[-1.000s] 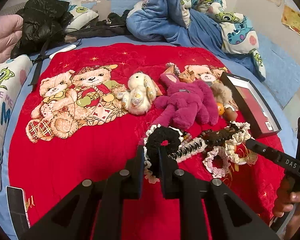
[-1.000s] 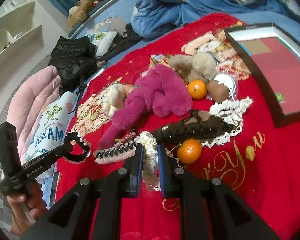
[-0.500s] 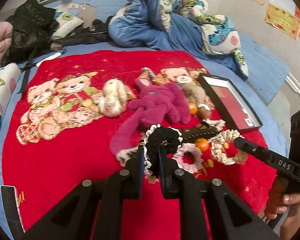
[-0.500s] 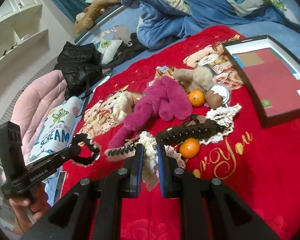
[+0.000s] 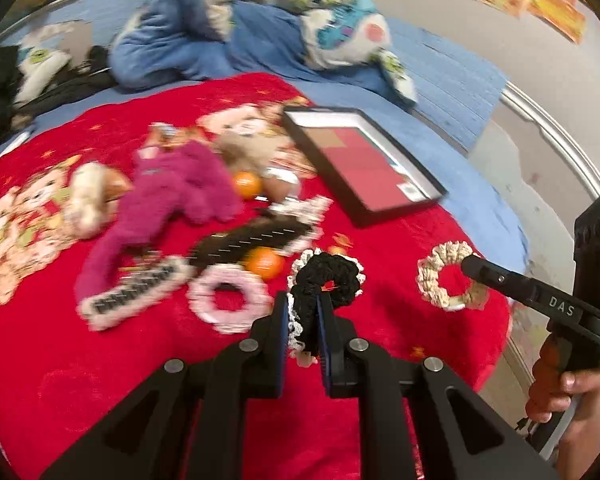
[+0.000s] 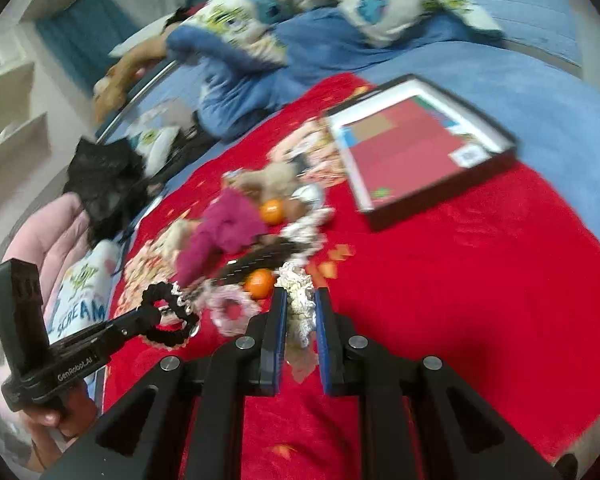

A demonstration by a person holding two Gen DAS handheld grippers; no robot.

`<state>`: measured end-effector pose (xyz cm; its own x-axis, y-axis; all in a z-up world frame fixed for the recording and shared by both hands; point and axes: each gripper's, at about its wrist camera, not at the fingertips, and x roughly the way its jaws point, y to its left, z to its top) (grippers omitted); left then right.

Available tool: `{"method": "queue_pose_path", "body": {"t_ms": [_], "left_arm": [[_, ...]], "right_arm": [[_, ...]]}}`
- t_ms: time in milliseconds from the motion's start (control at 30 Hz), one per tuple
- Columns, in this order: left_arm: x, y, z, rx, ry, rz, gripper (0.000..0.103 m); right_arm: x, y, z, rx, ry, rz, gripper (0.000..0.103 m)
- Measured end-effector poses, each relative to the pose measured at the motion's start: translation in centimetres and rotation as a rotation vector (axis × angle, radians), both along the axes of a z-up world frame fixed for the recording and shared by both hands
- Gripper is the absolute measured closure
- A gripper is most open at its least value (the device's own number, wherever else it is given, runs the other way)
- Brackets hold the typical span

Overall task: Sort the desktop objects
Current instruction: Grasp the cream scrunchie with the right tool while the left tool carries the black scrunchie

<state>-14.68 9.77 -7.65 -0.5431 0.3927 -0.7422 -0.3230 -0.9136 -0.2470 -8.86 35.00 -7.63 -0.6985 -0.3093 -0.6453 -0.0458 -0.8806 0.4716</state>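
My left gripper (image 5: 302, 304) is shut on a black scrunchie with white lace edge (image 5: 328, 280), held above the red blanket (image 5: 100, 360). It also shows in the right wrist view (image 6: 168, 316). My right gripper (image 6: 300, 300) is shut on a cream lace scrunchie (image 6: 298, 300), which also shows in the left wrist view (image 5: 448, 280). A pink scrunchie (image 5: 228, 300), a dark hair clip (image 5: 252, 240), a striped hair band (image 5: 136, 296) and two oranges (image 5: 265, 264) lie on the blanket.
A black-rimmed open box with red inside (image 5: 364, 164) lies at the blanket's far right. A magenta plush toy (image 5: 172, 196), a cream plush (image 5: 88, 196) and a brown plush (image 6: 268, 176) lie at the back. Blue bedding (image 5: 228, 44) is piled behind.
Both grippers have swung right and lifted, each carrying its scrunchie. The cream scrunchie has come up off the pile. The view is blurred by motion.
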Motion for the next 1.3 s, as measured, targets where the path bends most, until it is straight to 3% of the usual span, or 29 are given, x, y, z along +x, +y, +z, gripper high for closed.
{"method": "queue_pose_path", "body": {"t_ms": [267,633,900,1300], "left_arm": [[0.4,5.1,-0.2,-0.022,-0.012,-0.082,0.089],[-0.9,10.7,-0.5,-0.048,-0.008,-0.073,0.089],[-5.1,13.3,0.0,-0.064,0.024,-0.034,0.089],[-14.6,16.4,-1.2,-0.068,0.032,0.02,0.089]], "right_arm": [[2.6,3.9,0.0,-0.03,0.03,-0.087,0.088],[1.3,6.1,-0.5,-0.026,0.028,-0.018,0.088],[-3.3,8.7,-0.3,-0.027,0.043,0.064,0.088],[-12.8,12.5,-0.9,-0.022,0.099,0.053,0.088]]}}
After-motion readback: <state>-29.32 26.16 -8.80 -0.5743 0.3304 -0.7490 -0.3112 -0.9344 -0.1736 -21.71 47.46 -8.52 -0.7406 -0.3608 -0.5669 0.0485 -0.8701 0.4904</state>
